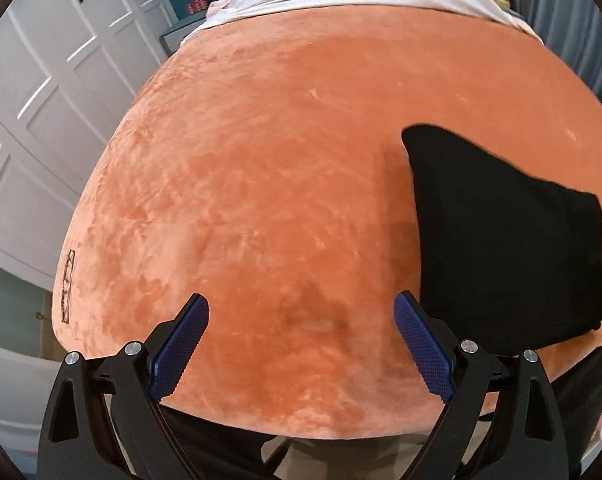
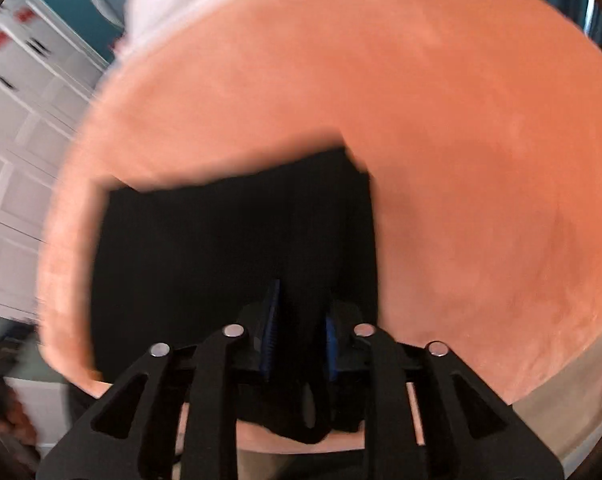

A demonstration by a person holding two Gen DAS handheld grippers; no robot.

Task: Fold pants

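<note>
Claw [image 2: 299, 312] pinched on black pants [image 2: 229, 248]

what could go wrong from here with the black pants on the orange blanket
1. The right gripper pinches only a narrow bunch of the black pants near their edge; the fabric could slip out.
2. The left gripper is open over bare orange blanket, holding nothing, so the pants may drag or bunch unevenly.

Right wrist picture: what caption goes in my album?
Right hand-held gripper pinching folded black fabric pants on fuzzy orange blanket.
</note>
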